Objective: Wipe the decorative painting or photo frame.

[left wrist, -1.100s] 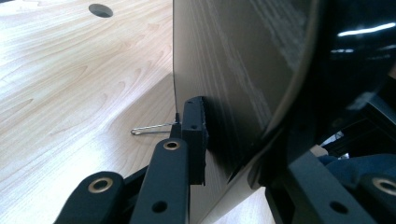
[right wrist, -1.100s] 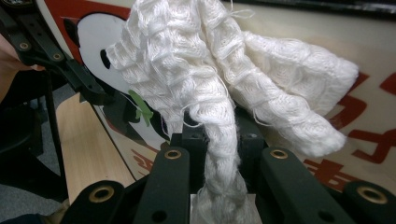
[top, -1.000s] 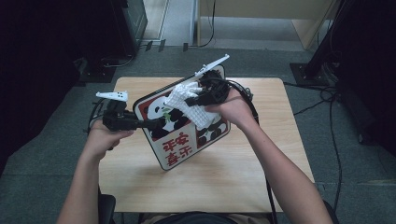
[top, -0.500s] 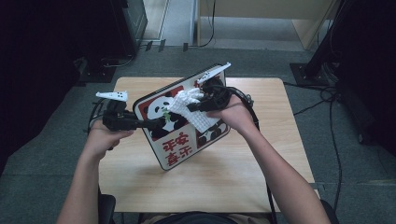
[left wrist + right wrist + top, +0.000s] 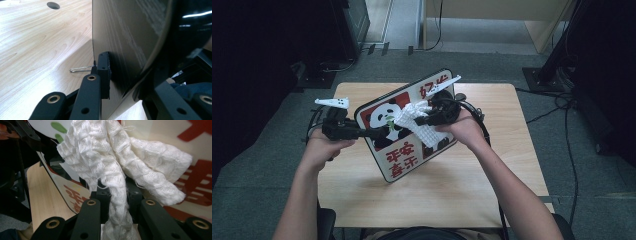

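While the left gripper (image 5: pixel 379 133) clamps the left edge of the panda sign board (image 5: pixel 404 150), its jaws closed tight on the thin panel so that one pad presses flat against the dark back face in the left gripper view, the board stands tilted up off the wooden table (image 5: pixel 452 200), its printed face turned toward the person. That raised, braced pose looks chosen to give the other hand a firm surface to work against: the right gripper (image 5: pixel 424 121) has its jaws pinched shut on a bunched white knitted cloth (image 5: pixel 419 125), which lies against the board's face, across the panda picture and just above the red characters. In the right gripper view the cloth (image 5: pixel 117 170) squeezes up between the two black pads and fans out over the printed face, so the grip is on its gathered middle, leaving loose folds free to drag over the surface. Judging by this, the work in hand is wiping the board, with the left hand (image 5: pixel 319 150) steadying it at the edge farthest from the cloth so the grip stays out of the wiped area.
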Demonstrator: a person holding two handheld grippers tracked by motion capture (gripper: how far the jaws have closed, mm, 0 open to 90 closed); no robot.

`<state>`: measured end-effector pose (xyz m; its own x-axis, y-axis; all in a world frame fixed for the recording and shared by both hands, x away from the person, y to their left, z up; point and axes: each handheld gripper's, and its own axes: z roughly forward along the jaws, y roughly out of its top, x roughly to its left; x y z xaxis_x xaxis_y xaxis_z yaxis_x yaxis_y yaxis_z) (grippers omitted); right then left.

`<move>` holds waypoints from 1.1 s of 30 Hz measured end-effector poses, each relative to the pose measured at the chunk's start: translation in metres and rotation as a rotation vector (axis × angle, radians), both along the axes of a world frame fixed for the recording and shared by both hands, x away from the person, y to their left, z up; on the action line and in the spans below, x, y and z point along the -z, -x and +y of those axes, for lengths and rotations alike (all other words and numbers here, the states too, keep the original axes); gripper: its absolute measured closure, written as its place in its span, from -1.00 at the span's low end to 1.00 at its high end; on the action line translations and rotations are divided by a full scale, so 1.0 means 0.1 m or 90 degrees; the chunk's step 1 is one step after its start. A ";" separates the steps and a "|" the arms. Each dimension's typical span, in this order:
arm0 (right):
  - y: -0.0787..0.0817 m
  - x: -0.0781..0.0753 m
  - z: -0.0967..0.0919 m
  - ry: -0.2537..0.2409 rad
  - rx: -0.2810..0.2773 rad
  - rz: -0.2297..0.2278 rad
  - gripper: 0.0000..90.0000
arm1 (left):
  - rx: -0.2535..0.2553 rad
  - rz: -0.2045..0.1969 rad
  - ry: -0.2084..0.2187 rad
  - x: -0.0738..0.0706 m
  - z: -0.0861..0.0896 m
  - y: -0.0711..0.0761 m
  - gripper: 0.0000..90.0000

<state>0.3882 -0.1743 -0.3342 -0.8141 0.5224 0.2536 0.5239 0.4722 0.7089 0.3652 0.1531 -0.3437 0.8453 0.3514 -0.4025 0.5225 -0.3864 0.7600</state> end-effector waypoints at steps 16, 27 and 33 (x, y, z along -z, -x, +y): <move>0.07 0.29 -0.05 0.002 0.001 0.006 0.73 | 0.001 0.001 -0.001 0.00 0.00 0.00 0.67; 0.12 0.48 -0.08 0.001 0.005 0.019 0.73 | 0.002 0.002 -0.001 0.01 -0.01 0.00 0.67; 0.15 0.61 -0.10 -0.003 0.007 0.028 0.74 | 0.003 0.004 -0.003 0.01 -0.01 0.00 0.66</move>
